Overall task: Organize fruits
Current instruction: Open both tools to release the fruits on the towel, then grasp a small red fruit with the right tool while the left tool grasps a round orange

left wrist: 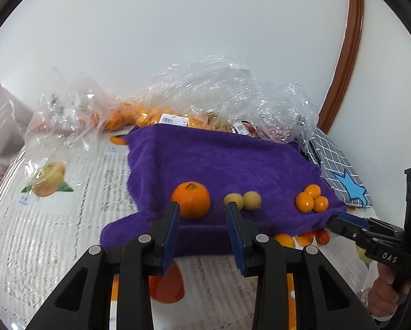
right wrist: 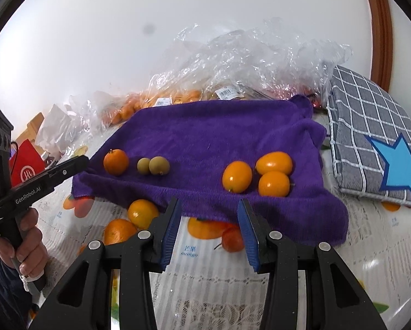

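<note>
Fruit sorting partway: three groups on purple towel (left wrist: 219,165), more left.
L view: left gripper (left wrist: 202,209) jaws apart, empty, nr towel's front edge by mandarin (left wrist: 191,199). R view: right gripper (right wrist: 209,206) jaws spread, empty; loose fruit (right wrist: 142,213) off towel's front edge, unsorted.

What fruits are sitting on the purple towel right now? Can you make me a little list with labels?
surface: fluffy purple towel spread on a lace tablecloth
left group: one round orange tangerine
middle group: two small yellow-green round fruits, touching
right group: three shiny orange kumquats, bunched together
off the towel: loose orange fruits and a small red fruit by the near edge
behind: crinkly clear plastic bags holding more fruit
left tool: empty
right tool: empty
</note>
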The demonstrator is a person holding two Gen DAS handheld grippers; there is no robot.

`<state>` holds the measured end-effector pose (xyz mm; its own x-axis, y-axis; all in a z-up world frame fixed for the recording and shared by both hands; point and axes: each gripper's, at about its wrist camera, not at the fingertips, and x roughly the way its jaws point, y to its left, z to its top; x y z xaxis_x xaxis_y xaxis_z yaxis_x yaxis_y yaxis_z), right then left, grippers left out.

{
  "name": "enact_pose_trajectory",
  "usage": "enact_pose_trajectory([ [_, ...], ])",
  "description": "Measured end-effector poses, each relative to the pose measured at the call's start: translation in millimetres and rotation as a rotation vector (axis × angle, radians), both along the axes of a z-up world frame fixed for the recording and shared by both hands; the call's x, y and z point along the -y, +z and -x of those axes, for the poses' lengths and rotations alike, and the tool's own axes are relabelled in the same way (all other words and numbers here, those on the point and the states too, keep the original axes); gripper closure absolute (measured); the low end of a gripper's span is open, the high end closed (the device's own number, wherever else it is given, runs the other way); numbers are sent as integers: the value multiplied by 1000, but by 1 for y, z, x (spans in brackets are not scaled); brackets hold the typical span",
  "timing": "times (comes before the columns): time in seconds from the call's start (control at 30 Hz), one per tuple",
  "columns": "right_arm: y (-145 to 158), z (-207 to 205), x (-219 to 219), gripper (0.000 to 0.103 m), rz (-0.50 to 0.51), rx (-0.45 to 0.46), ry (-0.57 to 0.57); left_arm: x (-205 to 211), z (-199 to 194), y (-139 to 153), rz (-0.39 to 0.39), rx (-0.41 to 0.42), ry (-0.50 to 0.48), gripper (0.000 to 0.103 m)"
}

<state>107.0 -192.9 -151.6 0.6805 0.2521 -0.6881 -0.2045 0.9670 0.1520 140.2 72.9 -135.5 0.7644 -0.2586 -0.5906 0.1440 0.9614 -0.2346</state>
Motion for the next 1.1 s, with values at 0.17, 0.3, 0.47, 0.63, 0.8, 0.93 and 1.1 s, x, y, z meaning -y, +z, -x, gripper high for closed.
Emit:
enact_pose_trajectory([
  [0.17, 2, 11, 1, 59, -38, -4, -14, -6, 9, -1, -10, -9, 7, 70],
  [0.3, 1, 18, -2, 59, -28, -22, 0, -12, 16, 0, -8, -8, 9, 70],
  [0.47, 2, 28, -14, 59, 18, -29, 16, -22, 20, 2, 3, -6, 22, 70],
  [0.63, 2, 31, -25, 59, 32, -35, 37, -33, 20, 3, 23, -9, 47, 62],
  [0.8, -4, 26, -35, 59, 59, -45, 39, -41, 18, 3, 43, -16, 75, 62],
  [0.93, -14, 14, -35, 59, 68, -78, 27, -45, 16, 2, 67, -31, 83, 62],
  [1.1, -15, 7, -32, 61, 125, -54, -13, -43, 13, -1, 69, -44, 83, 62],
])
